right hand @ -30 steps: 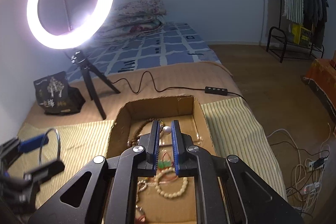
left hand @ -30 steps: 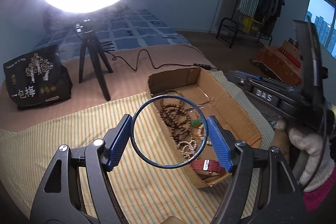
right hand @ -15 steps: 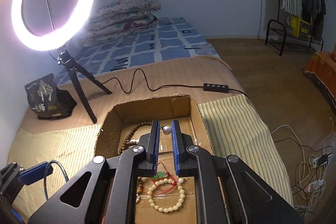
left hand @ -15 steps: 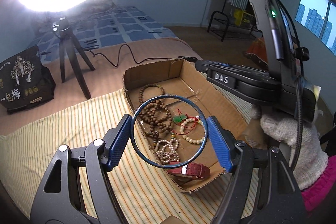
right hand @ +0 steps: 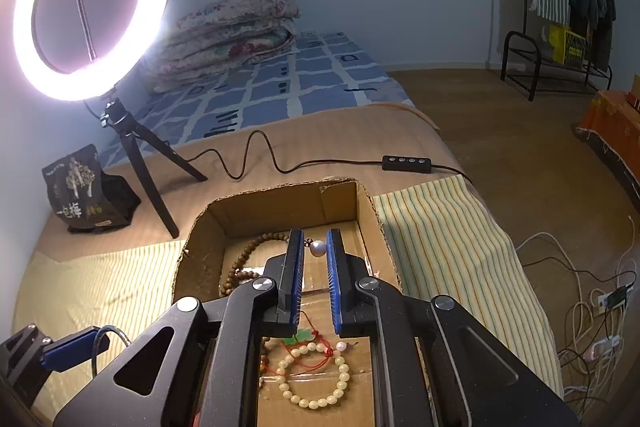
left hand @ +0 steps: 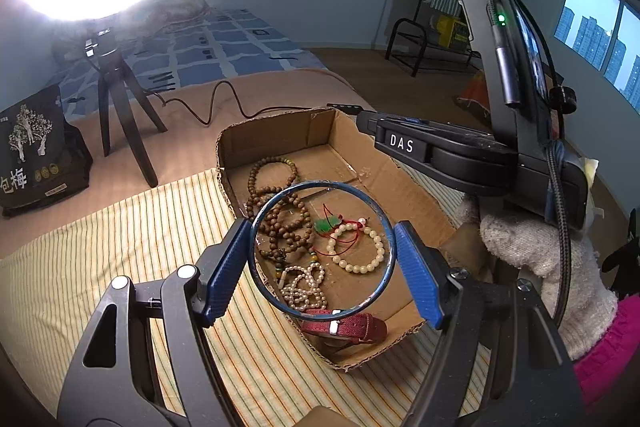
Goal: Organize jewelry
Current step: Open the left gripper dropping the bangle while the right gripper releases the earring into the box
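Your left gripper (left hand: 322, 259) is clamped across the blue bangle (left hand: 320, 189), one pad on each side of the rim, holding it upright above the near end of the cardboard box (left hand: 280, 131), presumably so it drops in with the other pieces. Your right gripper (right hand: 314, 253), over the same box, has its jaws nearly together on a small pearl-like bead (right hand: 319, 247). The bangle is a thin, dark-blue hoop, slightly worn, open through its middle.

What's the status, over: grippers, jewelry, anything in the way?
Left gripper clamps blue bangle over box. Right gripper pinches pearl piece. Nothing blocking.
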Demonstrator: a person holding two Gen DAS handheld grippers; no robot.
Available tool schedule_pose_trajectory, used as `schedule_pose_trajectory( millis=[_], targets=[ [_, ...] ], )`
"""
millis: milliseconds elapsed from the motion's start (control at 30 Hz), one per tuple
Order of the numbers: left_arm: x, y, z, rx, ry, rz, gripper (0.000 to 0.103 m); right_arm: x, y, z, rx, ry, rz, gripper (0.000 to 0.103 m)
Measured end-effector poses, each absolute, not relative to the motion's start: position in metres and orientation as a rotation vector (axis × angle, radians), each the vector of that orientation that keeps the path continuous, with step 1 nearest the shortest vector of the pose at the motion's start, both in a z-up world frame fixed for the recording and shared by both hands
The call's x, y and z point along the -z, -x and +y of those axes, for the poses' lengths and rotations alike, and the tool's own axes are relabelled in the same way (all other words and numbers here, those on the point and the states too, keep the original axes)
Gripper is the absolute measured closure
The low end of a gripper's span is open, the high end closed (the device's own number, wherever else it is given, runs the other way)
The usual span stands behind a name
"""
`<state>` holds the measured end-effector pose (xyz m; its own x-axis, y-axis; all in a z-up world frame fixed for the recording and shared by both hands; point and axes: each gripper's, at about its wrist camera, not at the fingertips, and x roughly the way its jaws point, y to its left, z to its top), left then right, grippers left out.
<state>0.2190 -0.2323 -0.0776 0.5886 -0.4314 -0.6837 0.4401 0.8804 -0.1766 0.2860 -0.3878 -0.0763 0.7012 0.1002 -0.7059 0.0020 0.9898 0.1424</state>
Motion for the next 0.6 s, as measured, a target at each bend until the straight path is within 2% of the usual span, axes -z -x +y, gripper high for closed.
schedule_pose_trajectory(
  millis=[67, 100, 133, 200, 233, 600],
  targets=[
    [0.078, -0.2189, -0.2327, 0.509, -0.011, 0.797, 0.029, 0.0772, -0.2864, -0.3876, -0.054, -0.131, 0.799, 0.092],
    [0.0782, -0.2192, -0.2327, 0.508, -0.01, 0.8, 0.029, 0.0778, -0.2868, -0.3878, -0.052, -0.128, 0.803, 0.085],
    [0.0786, -0.2195, -0.2329, 0.509, -0.009, 0.803, 0.029, 0.0784, -0.2871, -0.3877, -0.049, -0.127, 0.808, 0.07],
    [0.0791, -0.22, -0.2332, 0.507, -0.01, 0.808, 0.029, 0.0786, -0.2863, -0.3886, -0.047, -0.135, 0.805, 0.05],
    [0.0793, -0.2202, -0.2332, 0.506, -0.01, 0.811, 0.029, 0.0782, -0.2852, -0.3889, -0.045, -0.138, 0.798, 0.047],
    [0.0802, -0.22, -0.2322, 0.501, -0.013, 0.825, 0.028, 0.0742, -0.284, -0.3866, -0.035, -0.124, 0.8, 0.046]
  ],
)
